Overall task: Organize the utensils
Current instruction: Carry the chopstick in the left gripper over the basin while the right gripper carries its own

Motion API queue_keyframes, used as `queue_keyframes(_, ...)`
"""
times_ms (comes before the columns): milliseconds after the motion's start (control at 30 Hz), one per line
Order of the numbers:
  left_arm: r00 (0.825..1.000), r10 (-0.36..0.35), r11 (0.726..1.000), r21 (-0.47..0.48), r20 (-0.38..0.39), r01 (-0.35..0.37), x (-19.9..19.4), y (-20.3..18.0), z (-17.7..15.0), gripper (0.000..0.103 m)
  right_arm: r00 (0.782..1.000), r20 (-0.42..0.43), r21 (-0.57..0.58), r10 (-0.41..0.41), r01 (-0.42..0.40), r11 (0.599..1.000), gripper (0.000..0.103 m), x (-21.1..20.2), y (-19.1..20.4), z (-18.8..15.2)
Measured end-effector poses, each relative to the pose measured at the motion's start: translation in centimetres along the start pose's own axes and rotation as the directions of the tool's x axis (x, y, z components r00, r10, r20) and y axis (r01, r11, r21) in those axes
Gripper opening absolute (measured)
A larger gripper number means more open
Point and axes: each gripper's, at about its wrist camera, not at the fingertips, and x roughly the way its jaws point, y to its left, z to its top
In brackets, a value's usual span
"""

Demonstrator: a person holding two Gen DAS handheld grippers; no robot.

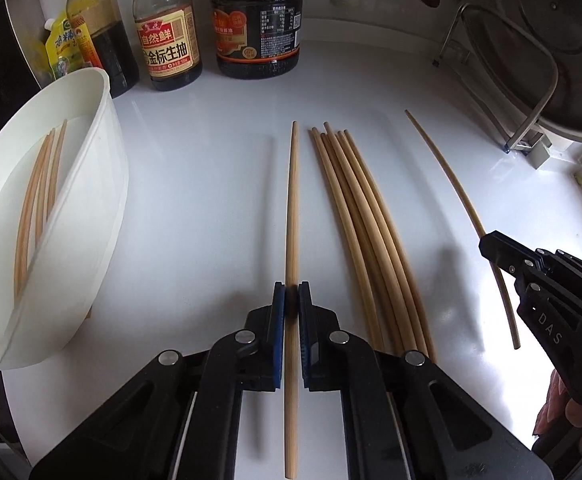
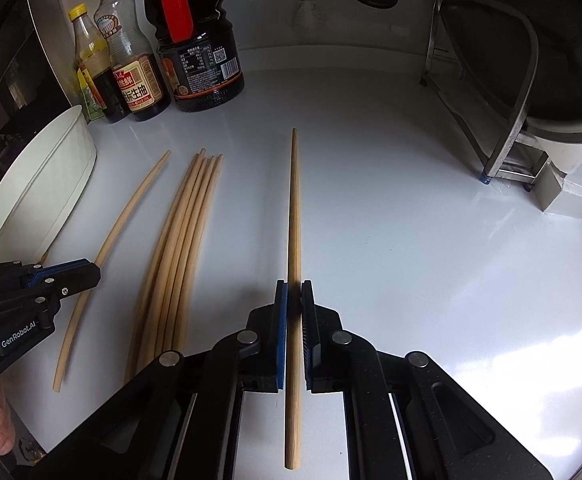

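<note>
A pick-up step is judged to be in hand: one chopstick is clamped in each tool, and neither has yet been carried to the white tub (image 1: 103, 152). The tub, lying on its side at the far left of the bench (image 1: 371, 80), already holds a few chopsticks. Right of the tub, the left tool (image 1: 291, 300) is clenched on a single chopstick (image 1: 292, 200); further right lies the loose bundle of chopsticks (image 1: 355, 208), still to be sorted. Furthest from the tub, the right tool (image 2: 294, 300) is clenched on its own chopstick (image 2: 294, 208).

The next move is judged to call for a swing toward the tub's mouth — tips first, grip kept firm.

Behind the tub, a sauce bottle (image 1: 167, 40) reads "自然鲜" and "金标生抽". "DAS" is printed on the right tool — "GenRobot.AI" on the left.
</note>
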Motion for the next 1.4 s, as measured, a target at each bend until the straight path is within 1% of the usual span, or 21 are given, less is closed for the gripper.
queue_keyframes(167, 0.997, -0.056, 0.998, -0.001, 0.052, 0.057, -3.8, 0.8, 1.7, 0.007, 0.999, 0.043, 0.003, 0.020, -0.020, 1.000, 0.007, -3.2, 1.6, 1.7)
queue_keyframes(300, 0.993, -0.065, 0.998, -0.014, 0.095, 0.066, -6.6, 3.3, 2.9, 0.007, 0.996, 0.081, -0.029, 0.047, -0.044, 0.999, 0.007, -5.5, 4.6, 3.6)
queue_keyframes(467, 0.988, -0.021, 0.997, -0.076, 0.152, 0.033, -9.7, 8.5, 3.8, 0.007, 0.987, 0.122, -0.089, 0.107, -0.097, 0.991, 0.007, -6.7, 9.6, 6.2)
queue_keyframes(667, 0.984, 0.038, 0.987, -0.162, 0.175, -0.009, -11.4, 15.4, 4.5, 0.007, 0.974, 0.118, -0.176, 0.196, -0.173, 0.969, 0.007, -6.2, 16.0, 9.0)
queue_keyframes(800, 0.985, 0.061, 0.980, -0.198, 0.164, -0.027, -11.3, 19.3, 4.5, 0.007, 0.967, 0.088, -0.222, 0.239, -0.215, 0.951, 0.007, -4.7, 20.1, 10.5)
queue_keyframes(1033, 0.991, 0.094, 0.973, -0.217, 0.094, -0.072, -8.9, 24.0, 4.9, 0.007, 0.958, -0.009, -0.236, 0.288, -0.282, 0.930, 0.007, -0.6, 25.6, 12.4)
queue_keyframes(1233, 0.995, 0.092, 0.969, -0.233, 0.031, -0.082, -6.4, 26.5, 4.8, 0.007, 0.957, -0.100, -0.233, 0.272, -0.288, 0.929, 0.007, 3.0, 29.4, 12.7)
queue_keyframes(1333, 0.997, 0.081, 0.966, -0.246, 0.001, -0.078, -5.3, 27.3, 4.5, 0.007, 0.954, -0.144, -0.211, 0.261, -0.288, 0.934, 0.007, 4.5, 30.2, 12.6)
queue_keyframes(1400, 0.997, 0.076, 0.965, -0.251, -0.016, -0.078, -4.5, 27.7, 4.3, 0.007, 0.954, -0.157, -0.211, 0.257, -0.286, 0.935, 0.007, 5.2, 30.7, 12.6)
